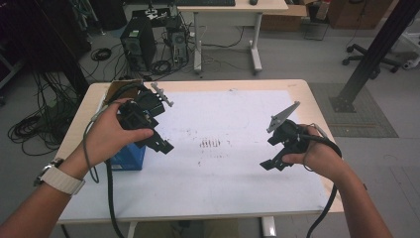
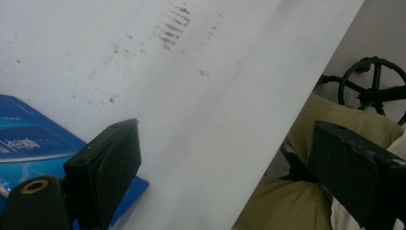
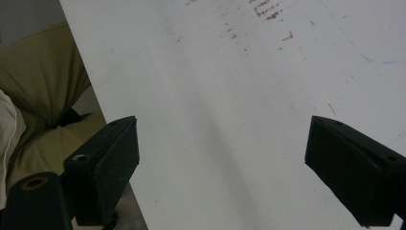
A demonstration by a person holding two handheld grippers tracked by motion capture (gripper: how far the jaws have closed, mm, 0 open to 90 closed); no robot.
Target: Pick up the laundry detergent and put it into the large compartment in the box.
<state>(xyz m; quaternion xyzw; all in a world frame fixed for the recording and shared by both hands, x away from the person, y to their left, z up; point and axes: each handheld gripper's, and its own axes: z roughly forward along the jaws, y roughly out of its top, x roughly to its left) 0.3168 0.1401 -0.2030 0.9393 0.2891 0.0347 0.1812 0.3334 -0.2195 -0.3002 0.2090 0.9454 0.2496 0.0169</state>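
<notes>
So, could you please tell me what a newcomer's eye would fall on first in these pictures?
Two black tools held above the white table: the left tool near the left edge, the right tool toward the right, both with jaws open and holding nothing. Next, a blue box lies by the left hand, and dark smudges mark the table's middle.

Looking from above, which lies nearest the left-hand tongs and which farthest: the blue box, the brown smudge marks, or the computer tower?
1. Blue box, directly beneath the left tongs, at the table's left.
2. Brown smudge marks, mid-table, to their right.
3. Computer tower, on the floor beyond the table.

table point(image 1: 297, 91): pale wood edge | white sheet point(image 1: 237, 163): matt, smudged | blue box point(image 2: 28, 143): glossy card
</notes>
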